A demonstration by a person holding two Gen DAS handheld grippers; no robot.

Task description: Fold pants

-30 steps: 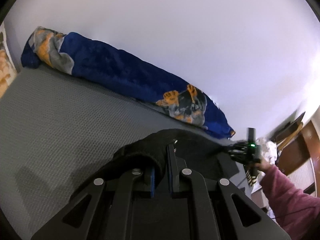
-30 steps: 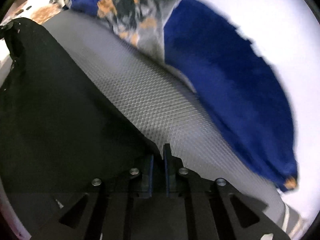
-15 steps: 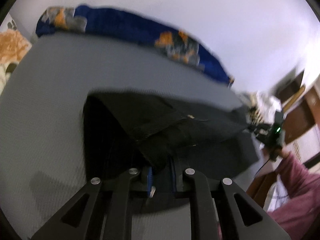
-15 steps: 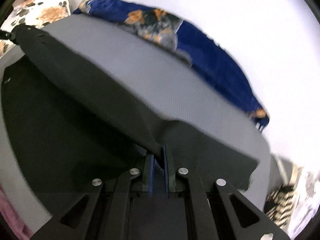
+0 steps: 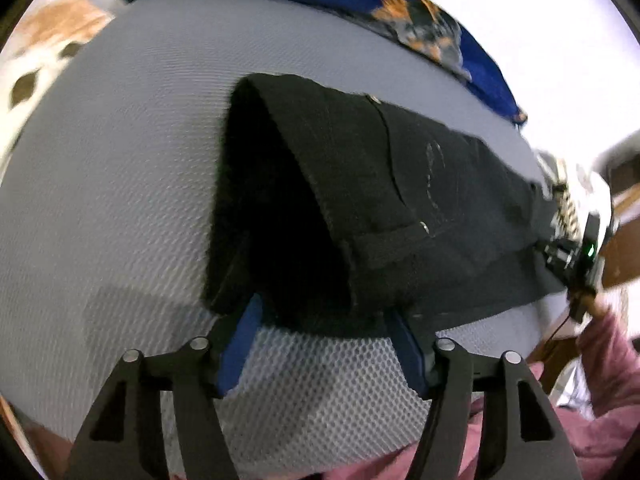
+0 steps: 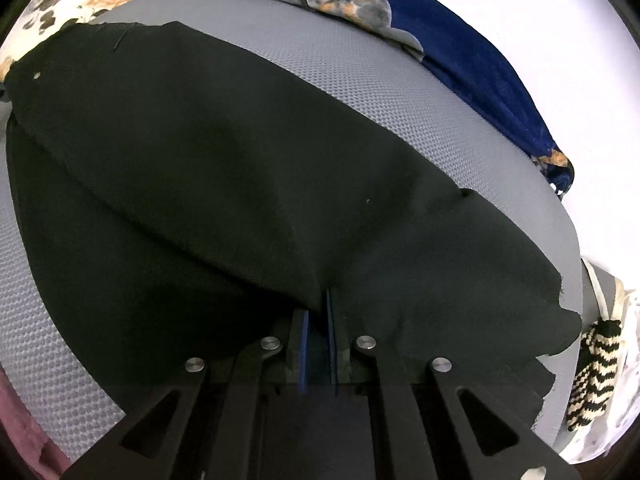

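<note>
— Looking at the left gripper (image 5: 322,344), what's different from a second ago?

— It has let go. A second ago its blue pads (image 5: 240,344) were pinched on the waistband of the black pants (image 5: 400,184); now the jaws stand wide apart, with the waistband corner lying just ahead of them on the grey mesh mattress (image 5: 120,160). The cloth was up in the air then; now it has come down in a long folded band across the bed.

— And the right gripper (image 6: 316,320)?

— Still clamped. In its own view a fold of the pants runs straight into the narrow gap between its pads, and the rest of the fabric spreads out flat ahead of it. The left camera shows that gripper at the far end of the garment, with a hand in a pink sleeve (image 5: 600,352) behind it.

— So where does the fold stand?

— I'd judge one lengthwise fold is laid: two layers show at the open waistband end. The right end has yet to be released, and a crosswise fold probably remains.

— Poses?

— Both grippers sit low, angled across the mattress toward the blue blanket (image 6: 480,64) by the wall.
</note>
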